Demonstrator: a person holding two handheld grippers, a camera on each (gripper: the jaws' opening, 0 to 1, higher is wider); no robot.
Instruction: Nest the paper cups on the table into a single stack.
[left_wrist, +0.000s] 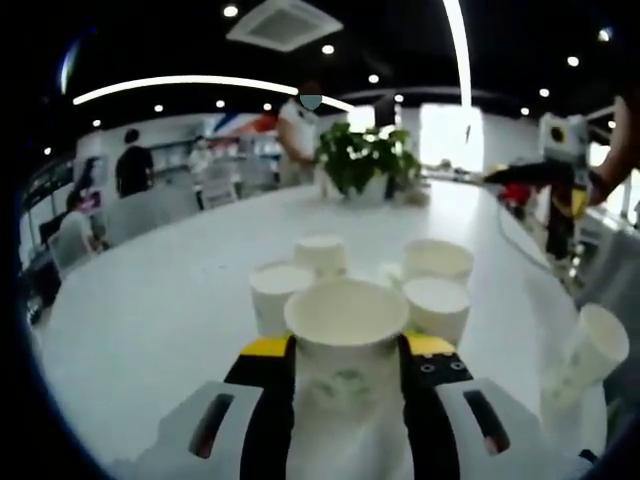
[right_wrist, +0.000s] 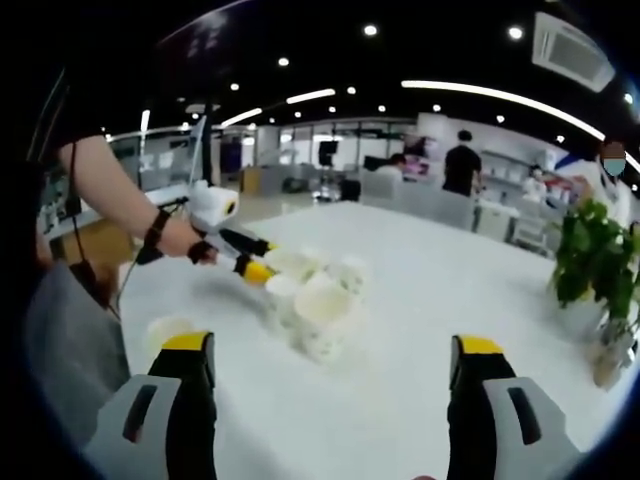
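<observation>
My left gripper (left_wrist: 347, 345) is shut on a white paper cup (left_wrist: 345, 385) that stands upright between its yellow-tipped jaws. Just beyond it several more white paper cups (left_wrist: 437, 305) stand close together on the white table (left_wrist: 150, 320). One cup (left_wrist: 590, 355) leans alone at the right. My right gripper (right_wrist: 332, 350) is open, its jaws wide apart with nothing between them, some way back from the cup cluster (right_wrist: 322, 300). In the right gripper view a hand holds the left gripper (right_wrist: 262, 270) against that cluster, and a lone cup (right_wrist: 165, 330) sits at the left.
A potted green plant (left_wrist: 365, 160) stands at the far side of the table, also seen as the plant (right_wrist: 595, 260) at the right. Several people stand or sit beyond the table. The right gripper (left_wrist: 560, 180) hangs above the table's right edge.
</observation>
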